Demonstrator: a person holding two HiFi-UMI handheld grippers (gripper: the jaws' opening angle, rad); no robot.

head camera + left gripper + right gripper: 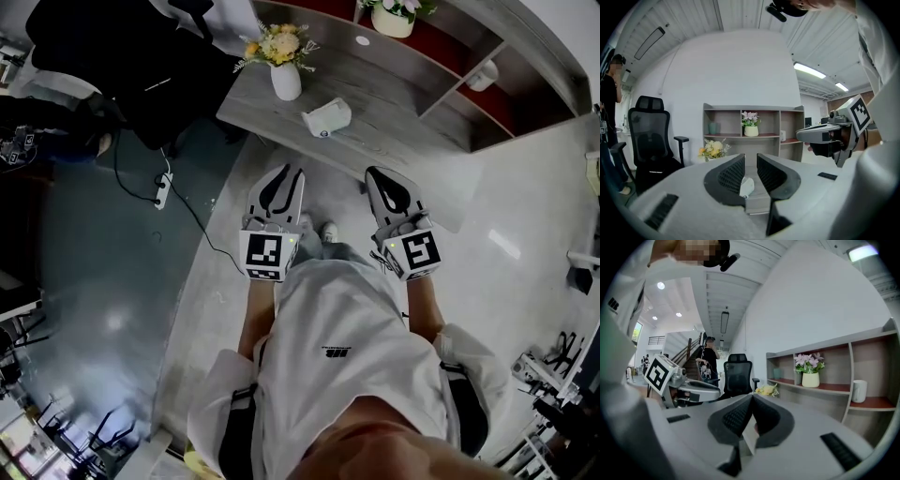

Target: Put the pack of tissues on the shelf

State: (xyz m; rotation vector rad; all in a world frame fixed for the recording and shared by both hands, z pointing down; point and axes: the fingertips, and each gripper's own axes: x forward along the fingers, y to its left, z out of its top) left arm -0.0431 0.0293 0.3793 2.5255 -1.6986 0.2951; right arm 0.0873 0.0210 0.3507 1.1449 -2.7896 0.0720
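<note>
Here, grey table (403,141) with tissue pack (326,118); left claw (289,174) spread, right claw (375,176) pressed together.

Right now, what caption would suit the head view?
Person stands at the table, left gripper open, right gripper shut, both short of the tissue pack beside a vase; shelf beyond.

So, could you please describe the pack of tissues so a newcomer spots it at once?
Find the grey wooden table in front of the shelf. The pack of tissues lies on it, to the right of the vase of yellow flowers. It is the only low white bundle; the vase stands upright.
</note>
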